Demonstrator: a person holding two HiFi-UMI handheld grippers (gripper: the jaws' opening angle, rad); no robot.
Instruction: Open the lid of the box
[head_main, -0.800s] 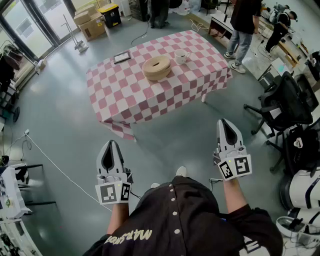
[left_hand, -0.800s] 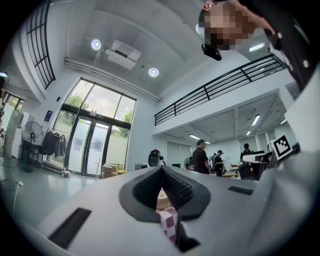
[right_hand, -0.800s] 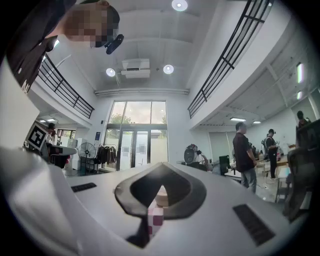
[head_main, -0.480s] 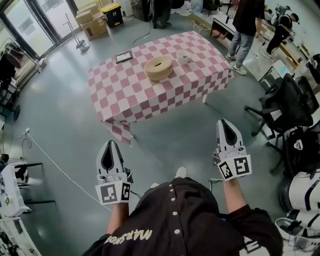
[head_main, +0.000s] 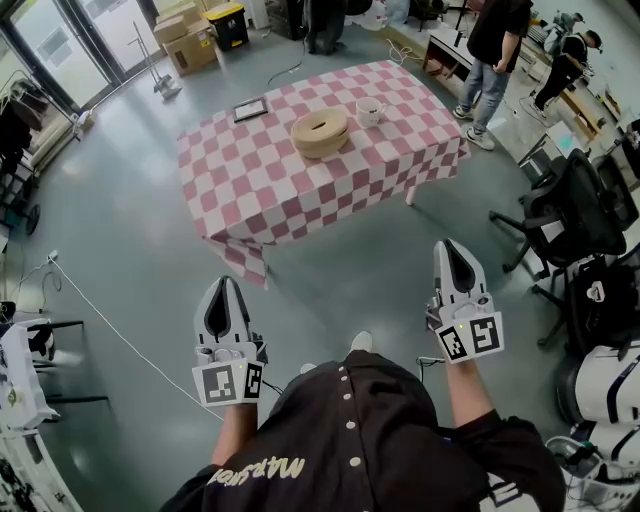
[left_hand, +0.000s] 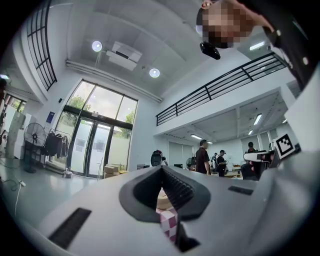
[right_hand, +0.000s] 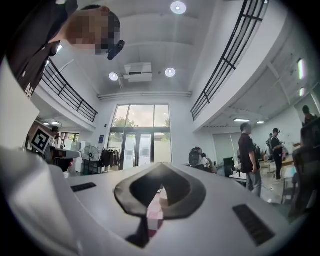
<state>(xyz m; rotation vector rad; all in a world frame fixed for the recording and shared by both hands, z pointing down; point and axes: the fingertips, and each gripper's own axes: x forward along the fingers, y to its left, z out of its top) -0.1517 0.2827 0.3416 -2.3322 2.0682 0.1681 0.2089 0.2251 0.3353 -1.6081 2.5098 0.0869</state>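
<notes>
Head view has the round wooden box (head_main: 318, 148) sitting near the middle of the bench (head_main: 250, 200), which has a pink-checked cloth over it. The slotted lid (head_main: 321, 123) looks fully seated. The person is standing well back, with open floor between them and the bench, so nothing's been touched yet.

Left tongs (head_main: 222, 290) and right tongs (head_main: 449, 250) are both pressed together and empty. Through each one's own view you just get a sliver of the checked cloth past the closed tips.

Stuff I'd worry about:
- Going in with the tips closed. They'd just poke the lid or shove the box instead of getting around the rim.
- Lifting the lid one-sided. If the fit is snug, I'd guess the whole box comes up or skates on the cloth unless the other tongs pin the body.
- The white mug (head_main: 367, 111) is just beside the box on the right, easy to clip with the right tongs.
- A cable (head_main: 110, 330) runs across the floor on the left, so watch your feet.
</notes>
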